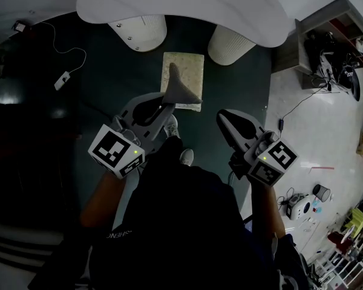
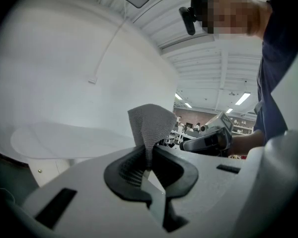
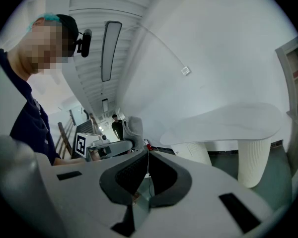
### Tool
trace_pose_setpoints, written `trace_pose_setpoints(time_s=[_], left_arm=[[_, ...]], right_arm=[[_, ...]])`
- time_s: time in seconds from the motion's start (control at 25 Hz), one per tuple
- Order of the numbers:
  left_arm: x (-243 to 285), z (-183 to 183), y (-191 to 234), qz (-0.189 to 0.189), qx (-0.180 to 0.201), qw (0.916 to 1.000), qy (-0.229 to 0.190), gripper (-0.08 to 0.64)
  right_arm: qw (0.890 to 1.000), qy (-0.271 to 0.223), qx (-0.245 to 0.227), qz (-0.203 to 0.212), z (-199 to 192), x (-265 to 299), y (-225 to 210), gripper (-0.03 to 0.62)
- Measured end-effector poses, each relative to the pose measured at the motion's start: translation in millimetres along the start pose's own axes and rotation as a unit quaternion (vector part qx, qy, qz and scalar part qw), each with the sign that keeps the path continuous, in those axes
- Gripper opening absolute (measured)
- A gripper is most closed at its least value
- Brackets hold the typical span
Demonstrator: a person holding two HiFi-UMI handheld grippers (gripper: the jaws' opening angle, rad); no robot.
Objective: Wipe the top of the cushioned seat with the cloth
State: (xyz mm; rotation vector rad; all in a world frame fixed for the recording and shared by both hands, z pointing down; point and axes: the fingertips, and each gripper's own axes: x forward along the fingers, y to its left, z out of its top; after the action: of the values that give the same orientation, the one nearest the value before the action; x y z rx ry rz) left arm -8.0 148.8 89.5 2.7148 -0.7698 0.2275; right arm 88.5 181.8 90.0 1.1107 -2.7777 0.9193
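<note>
The cushioned seat (image 1: pixel 185 76) is a pale square pad, low on the dark floor under the white table's edge. In the head view a grey cloth (image 1: pixel 180 90) sticks up over the seat's near edge, and my left gripper (image 1: pixel 167 106) is shut on it. In the left gripper view the cloth (image 2: pixel 151 125) rises from between the closed jaws of my left gripper (image 2: pixel 148 161). My right gripper (image 1: pixel 224 120) hangs to the right of the seat, off it, and is shut on nothing. In the right gripper view my right gripper (image 3: pixel 148 170) has its jaws together, with the cloth (image 3: pixel 133 128) seen to the left.
A white table (image 1: pixel 187 2) overhangs the far side, on two ribbed white legs (image 1: pixel 139 32) (image 1: pixel 231 45). A cable with a small white box (image 1: pixel 62 80) lies on the floor at left. A shelf unit (image 1: pixel 327 35) and floor clutter (image 1: pixel 308 204) stand right. A person (image 3: pixel 114 125) stands far off.
</note>
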Motion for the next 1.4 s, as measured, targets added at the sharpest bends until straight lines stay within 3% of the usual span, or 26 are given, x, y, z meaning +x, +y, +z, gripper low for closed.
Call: trace_pose_setpoints(time_s=[0.4, 0.76, 0.96, 1.12, 1.4], left_arm=[[26.5, 11.3, 92.6, -0.015, -0.015, 0.9997, 0.011, 0.028], [53.3, -11.2, 160.5, -0.015, -0.030, 0.9988, 0.035, 0.028], [42.5, -23.1, 169.5, 0.003, -0.042, 0.9977, 0.053, 0.026], [48.7, -35.1, 187.1, 0.038, -0.064, 0.9948, 0.070, 0.028], [84.6, -106.6, 238.1, 0.117, -0.110, 0.9830, 0.090, 0.026]], right_arm=[[1.000, 0.024, 0.005, -0.018, 33.3, 80.7, -42.2, 0.026], [0.999, 0.044, 0.007, -0.029, 34.3, 138.4, -83.2, 0.026], [0.998, 0.064, 0.011, -0.021, 27.5, 150.2, -76.2, 0.026], [0.996, 0.093, 0.007, -0.005, 26.4, 161.3, -90.5, 0.026], [0.988, 0.150, -0.001, 0.032, -2.6, 195.4, -150.1, 0.026]])
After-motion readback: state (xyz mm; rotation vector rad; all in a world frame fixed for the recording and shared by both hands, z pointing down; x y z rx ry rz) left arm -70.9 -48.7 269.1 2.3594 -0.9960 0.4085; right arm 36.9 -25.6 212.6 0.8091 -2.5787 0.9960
